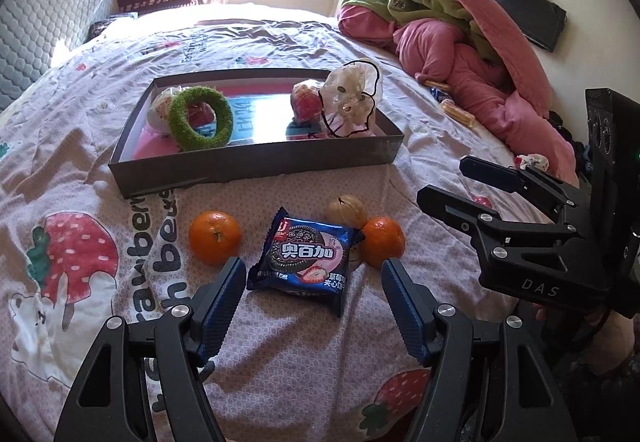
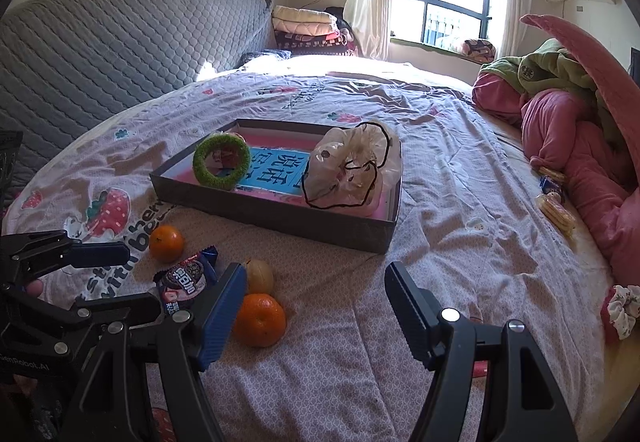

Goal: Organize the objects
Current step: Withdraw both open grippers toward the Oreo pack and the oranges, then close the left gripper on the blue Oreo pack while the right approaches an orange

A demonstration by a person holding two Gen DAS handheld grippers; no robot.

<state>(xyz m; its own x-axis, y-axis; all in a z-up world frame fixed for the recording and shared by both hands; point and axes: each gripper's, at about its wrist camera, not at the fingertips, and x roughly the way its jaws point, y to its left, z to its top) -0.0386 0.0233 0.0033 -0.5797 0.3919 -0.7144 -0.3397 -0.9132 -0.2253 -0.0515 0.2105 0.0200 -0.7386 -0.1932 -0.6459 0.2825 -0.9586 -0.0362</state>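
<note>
Left gripper (image 1: pixel 312 282) wide open, empty, over cookie packet (image 1: pixel 306 258); right gripper (image 2: pixel 316 288) likewise.

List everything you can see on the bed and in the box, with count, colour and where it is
box: one, grey, middle of the bed
ring: one, fuzzy green, left end of the box
plastic bag: one, clear, right end of the box
oranges: two, on the sheet in front of the box, either side of the biscuit packet
biscuit packet: one, dark blue, between the oranges
walnut: one, tan, beside the right orange
scrunchie: one, floral white, right edge of the bed
bedding heap: pink and green, far right
left claw: open, over the packet
right claw: open, nothing between its fingers
</note>
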